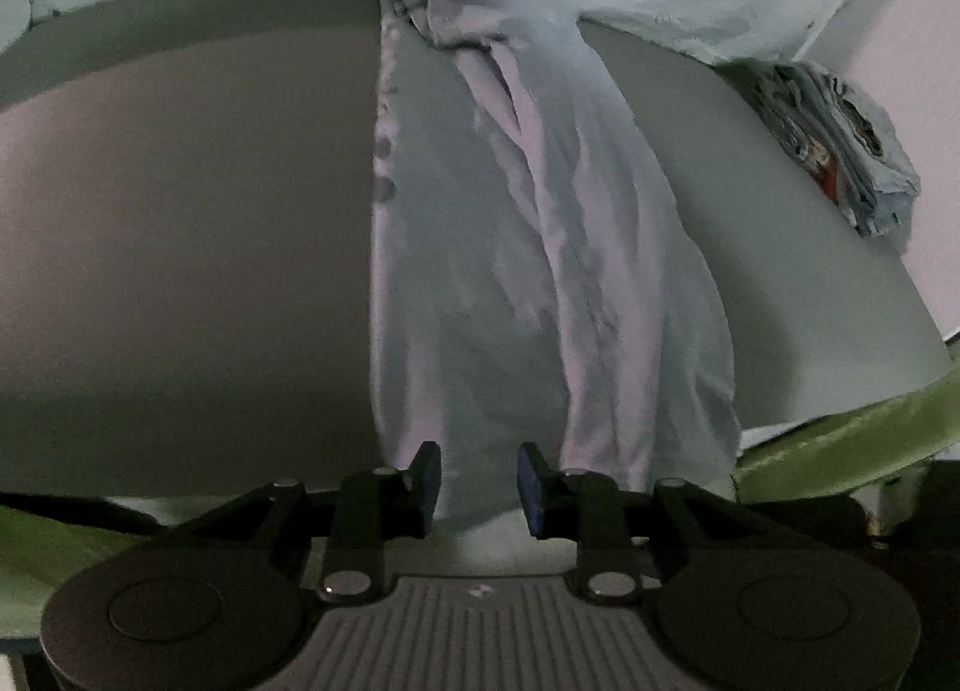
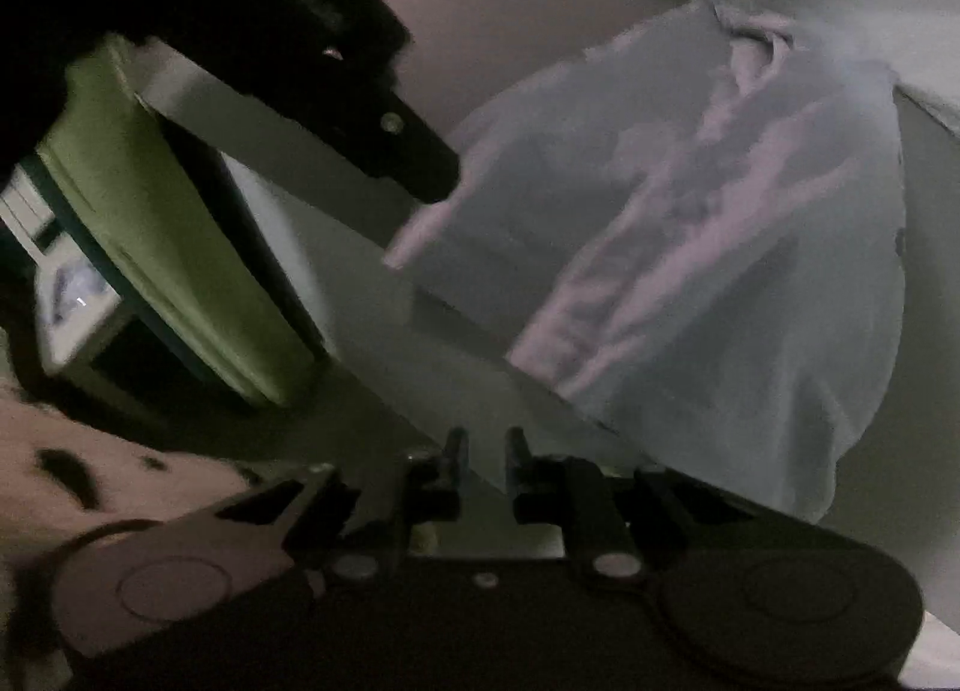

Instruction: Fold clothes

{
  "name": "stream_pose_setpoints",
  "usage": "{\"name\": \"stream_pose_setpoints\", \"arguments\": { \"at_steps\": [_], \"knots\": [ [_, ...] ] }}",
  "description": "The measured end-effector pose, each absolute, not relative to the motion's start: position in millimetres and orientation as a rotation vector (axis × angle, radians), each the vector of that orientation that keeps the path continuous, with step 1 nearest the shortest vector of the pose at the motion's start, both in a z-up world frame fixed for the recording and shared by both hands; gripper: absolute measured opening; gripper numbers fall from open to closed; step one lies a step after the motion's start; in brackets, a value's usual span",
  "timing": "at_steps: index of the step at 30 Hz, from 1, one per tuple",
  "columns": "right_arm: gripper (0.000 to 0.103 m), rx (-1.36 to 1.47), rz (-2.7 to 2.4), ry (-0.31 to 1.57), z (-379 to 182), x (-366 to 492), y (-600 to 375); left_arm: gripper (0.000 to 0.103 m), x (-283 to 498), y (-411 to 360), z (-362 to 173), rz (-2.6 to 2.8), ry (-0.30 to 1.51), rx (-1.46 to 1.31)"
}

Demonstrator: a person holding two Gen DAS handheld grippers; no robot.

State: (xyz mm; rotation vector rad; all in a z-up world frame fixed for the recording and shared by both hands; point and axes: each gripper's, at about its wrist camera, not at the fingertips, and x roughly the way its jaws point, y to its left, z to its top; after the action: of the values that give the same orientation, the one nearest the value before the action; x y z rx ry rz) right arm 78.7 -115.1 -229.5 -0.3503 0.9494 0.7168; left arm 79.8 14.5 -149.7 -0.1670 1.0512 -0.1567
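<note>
- Two grippers hover over the job: the left gripper [image 1: 479, 481] hangs with jaws parted above the garment's near hem, nothing pinched between them.
- Right gripper [image 2: 480, 466], jaws narrowly apart, grasps nothing at the table's [image 1: 180, 223] near edge.
- Pale shirt [image 1: 528, 247] lies on the table, folded into a long narrow strip; a crosswise fold seemingly remains.
- Farther right, a folded stack of clothes [image 1: 840, 144] suggests earlier pieces are finished.

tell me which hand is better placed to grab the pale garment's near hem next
Left, probably. The left tongs stand open directly over the near hem of the pale garment. The right tongs sit over bare table, off to the garment's side.
</note>
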Motion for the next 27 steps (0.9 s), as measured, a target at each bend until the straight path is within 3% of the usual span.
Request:
{"name": "stream_pose_setpoints", "arguments": {
  "at_steps": [2,3,6,10,14,19,21,23,27],
  "knots": [
    [0.049,-0.267,0.715,0.888,-210,82,-127,0.044,81,18,-145,-0.147,1.033,-0.175],
    [0.052,-0.219,0.703,0.856,-201,86,-134,0.045,82,21,-143,-0.144,1.024,-0.187],
    [0.052,-0.055,0.624,0.829,-186,111,-154,0.047,87,27,-136,-0.135,1.004,-0.203],
    [0.052,0.017,0.473,0.908,-214,155,-169,0.059,97,32,-131,-0.138,0.982,-0.197],
    [0.063,-0.082,0.523,0.962,-223,164,-150,0.059,122,42,-134,-0.147,0.99,-0.205],
    [0.06,-0.063,0.577,0.951,-205,179,-140,0.06,172,57,-138,-0.172,0.975,-0.198],
    [0.049,-0.003,0.523,0.887,-193,196,-145,0.06,191,65,-140,-0.182,0.964,-0.186],
    [0.024,0.021,0.442,0.832,-185,220,-148,0.06,216,72,-144,-0.194,0.965,-0.189],
    [0.021,-0.026,0.298,0.808,-181,290,-146,0.06,265,88,-154,-0.206,0.966,-0.211]
  ]
}}
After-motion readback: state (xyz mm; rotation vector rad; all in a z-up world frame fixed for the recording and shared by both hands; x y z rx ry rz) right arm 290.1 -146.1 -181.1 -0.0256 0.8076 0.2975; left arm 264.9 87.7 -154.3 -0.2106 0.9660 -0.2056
